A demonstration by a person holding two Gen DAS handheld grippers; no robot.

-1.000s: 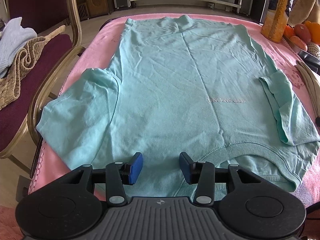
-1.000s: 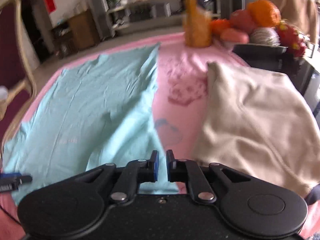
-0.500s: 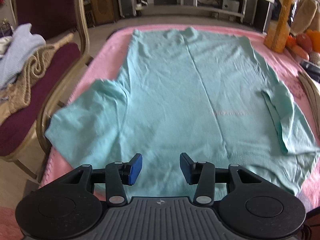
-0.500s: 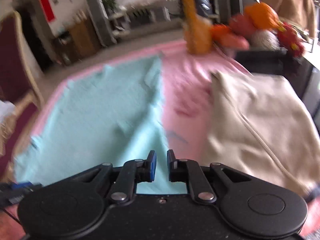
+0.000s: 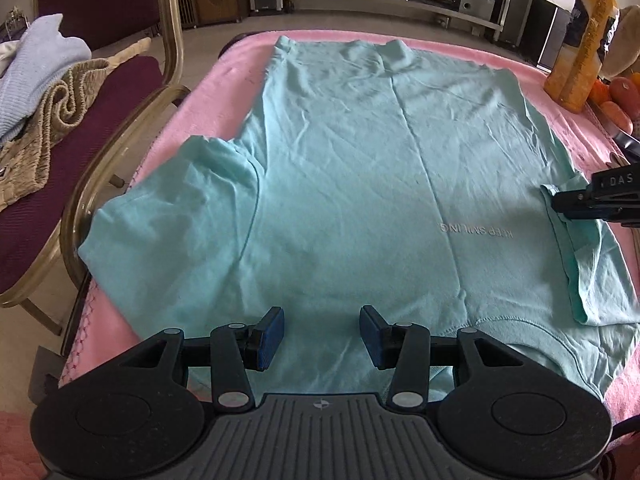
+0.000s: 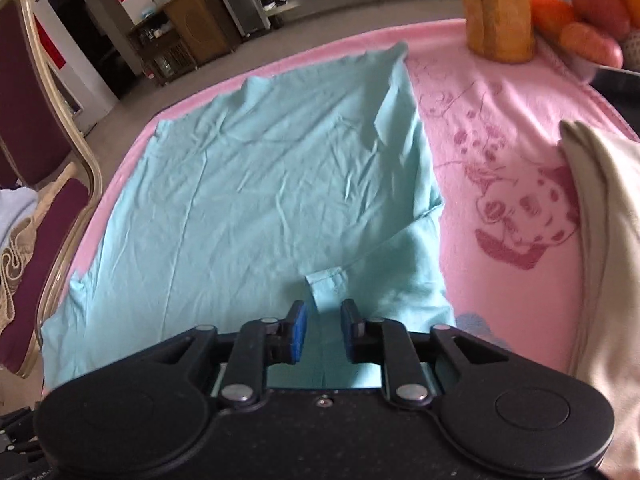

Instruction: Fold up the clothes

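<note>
A teal T-shirt (image 5: 352, 184) lies spread flat on the pink blanket (image 6: 500, 128), collar toward me, with faint lettering on the chest. Its right sleeve (image 5: 588, 264) is folded inward onto the body. My left gripper (image 5: 322, 332) hovers open over the near shoulder area, left of the collar, with nothing between its pads. My right gripper (image 6: 323, 320) is over the folded sleeve, jaws opening; the sleeve's hem corner (image 6: 326, 282) lies just ahead of the tips, not pinched. In the left wrist view the right gripper (image 5: 560, 204) reaches in from the right edge.
A beige garment (image 6: 608, 248) lies on the blanket right of the shirt. An orange juice bottle (image 5: 580, 40) and fruit (image 6: 592, 4) stand at the far right corner. A maroon chair (image 5: 100, 92) with piled clothes (image 5: 36, 80) sits along the table's left side.
The right gripper swung left from over the bare blanket beside the beige garment onto the shirt's folded sleeve, and its jaws widened. The left gripper stayed in place, still open.
</note>
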